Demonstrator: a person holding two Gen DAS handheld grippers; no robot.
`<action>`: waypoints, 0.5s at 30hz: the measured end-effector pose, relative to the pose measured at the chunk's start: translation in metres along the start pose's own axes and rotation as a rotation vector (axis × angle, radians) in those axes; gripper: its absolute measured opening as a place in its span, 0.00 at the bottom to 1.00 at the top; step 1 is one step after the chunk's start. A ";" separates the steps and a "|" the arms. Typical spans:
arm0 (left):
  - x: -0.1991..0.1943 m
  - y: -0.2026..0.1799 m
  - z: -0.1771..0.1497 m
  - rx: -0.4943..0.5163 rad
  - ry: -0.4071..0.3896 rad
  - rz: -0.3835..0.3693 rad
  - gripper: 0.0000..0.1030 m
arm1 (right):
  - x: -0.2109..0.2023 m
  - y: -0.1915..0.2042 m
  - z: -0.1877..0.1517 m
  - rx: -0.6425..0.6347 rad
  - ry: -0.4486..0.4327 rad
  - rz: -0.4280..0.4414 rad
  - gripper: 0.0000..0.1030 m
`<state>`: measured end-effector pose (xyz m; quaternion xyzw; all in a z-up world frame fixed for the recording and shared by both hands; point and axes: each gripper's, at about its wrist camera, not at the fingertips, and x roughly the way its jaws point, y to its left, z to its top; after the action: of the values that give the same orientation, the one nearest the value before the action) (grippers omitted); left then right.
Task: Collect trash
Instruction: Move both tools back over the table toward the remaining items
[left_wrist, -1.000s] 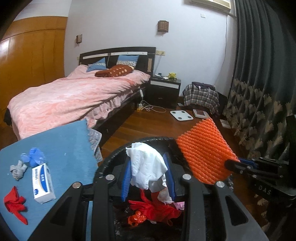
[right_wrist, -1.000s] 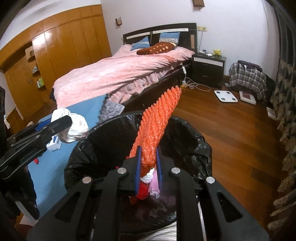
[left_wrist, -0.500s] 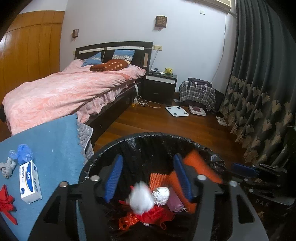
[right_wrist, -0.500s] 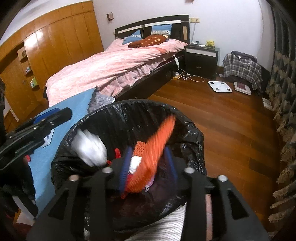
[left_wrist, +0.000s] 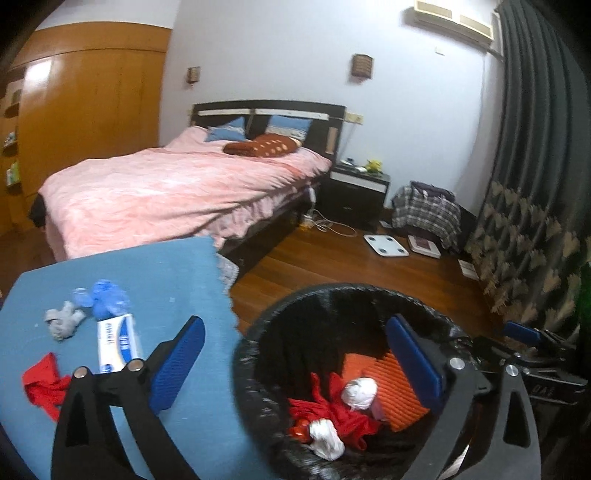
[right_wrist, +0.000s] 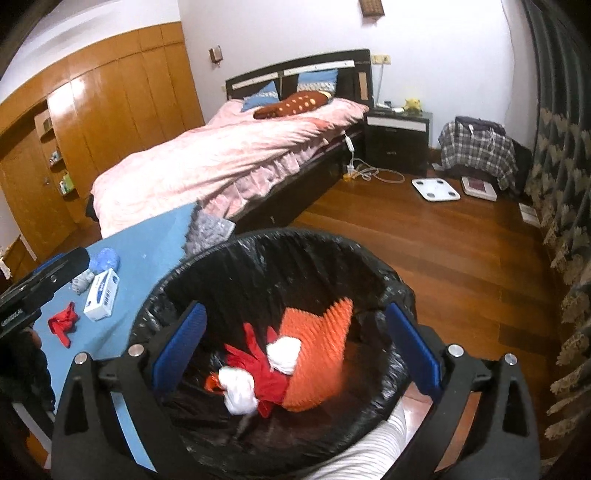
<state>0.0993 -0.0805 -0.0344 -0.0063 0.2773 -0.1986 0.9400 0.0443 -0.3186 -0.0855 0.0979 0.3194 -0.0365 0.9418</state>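
A bin lined with a black bag (left_wrist: 258, 332) (right_wrist: 229, 258) stands beside a blue table (left_wrist: 159, 280) (right_wrist: 147, 251). Inside lie an orange bumpy sheet (left_wrist: 391, 391) (right_wrist: 314, 354), white crumpled wads (left_wrist: 360, 393) (right_wrist: 282, 354) and red scraps (left_wrist: 332, 410) (right_wrist: 255, 362). My left gripper (left_wrist: 295, 365) straddles the bin's left rim, jaws opening wide, nothing between them. My right gripper (right_wrist: 295, 350) hovers over the bin, jaws opening, nothing held. On the table lie a red scrap (left_wrist: 42, 384) (right_wrist: 62, 323), a white box (left_wrist: 116, 341) (right_wrist: 101, 293), a grey wad (left_wrist: 62, 321) and blue gloves (left_wrist: 107, 301) (right_wrist: 105, 258).
A bed with a pink cover (left_wrist: 166, 192) (right_wrist: 229, 155) stands behind the table. A nightstand (left_wrist: 358, 192), white scales (left_wrist: 386, 245) (right_wrist: 436, 189) and a plaid-draped bag (left_wrist: 426, 214) sit on the wooden floor. Dark curtains (left_wrist: 535, 184) hang at the right.
Both grippers opened and let go: the white wad from the left and the orange sheet from the right fell into the bin. The left gripper shifted left toward the table.
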 end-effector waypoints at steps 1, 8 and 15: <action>-0.005 0.006 0.001 -0.008 -0.007 0.014 0.94 | 0.000 0.003 0.001 -0.003 -0.005 0.004 0.93; -0.032 0.046 -0.004 -0.046 -0.032 0.112 0.94 | 0.003 0.035 0.014 -0.046 -0.014 0.040 0.94; -0.054 0.085 -0.011 -0.078 -0.051 0.216 0.94 | 0.013 0.078 0.019 -0.095 -0.013 0.100 0.94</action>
<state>0.0839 0.0192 -0.0263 -0.0180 0.2601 -0.0850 0.9617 0.0767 -0.2466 -0.0662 0.0685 0.3092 0.0254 0.9482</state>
